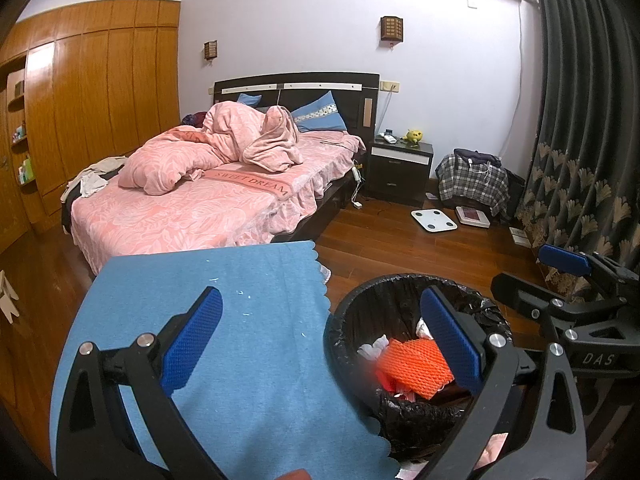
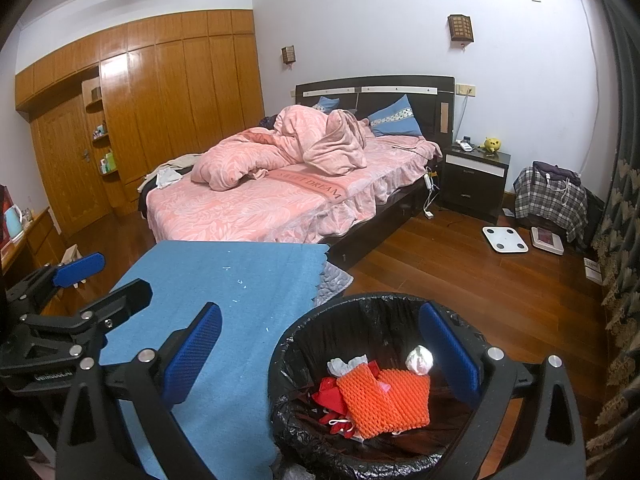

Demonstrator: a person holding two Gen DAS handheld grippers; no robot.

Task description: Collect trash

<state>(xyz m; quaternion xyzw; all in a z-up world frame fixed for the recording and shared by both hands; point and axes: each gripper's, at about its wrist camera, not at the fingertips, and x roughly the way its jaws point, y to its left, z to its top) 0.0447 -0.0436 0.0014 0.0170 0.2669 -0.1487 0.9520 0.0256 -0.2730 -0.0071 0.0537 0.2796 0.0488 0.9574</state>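
A black trash bin (image 1: 360,312) (image 2: 304,340) lined with a black bag stands beside a blue cloth-covered table (image 1: 240,320) (image 2: 248,292). Inside lie an orange foam net (image 1: 416,364) (image 2: 380,400), red scraps (image 2: 330,396) and crumpled white paper (image 2: 420,360). My left gripper (image 1: 320,340) is open and empty, spanning the table edge and the bin. My right gripper (image 2: 320,352) is open and empty, one finger over the table, the other over the bin. The right gripper also shows at the right of the left wrist view (image 1: 532,272), and the left gripper at the left of the right wrist view (image 2: 104,276).
A bed (image 1: 192,204) (image 2: 280,204) with pink bedding stands behind the table. A black nightstand (image 1: 400,168) (image 2: 476,176), a white scale (image 1: 434,220) (image 2: 504,239) on the wooden floor, a dark curtain (image 1: 580,120) at right, wooden wardrobes (image 2: 160,100) at left.
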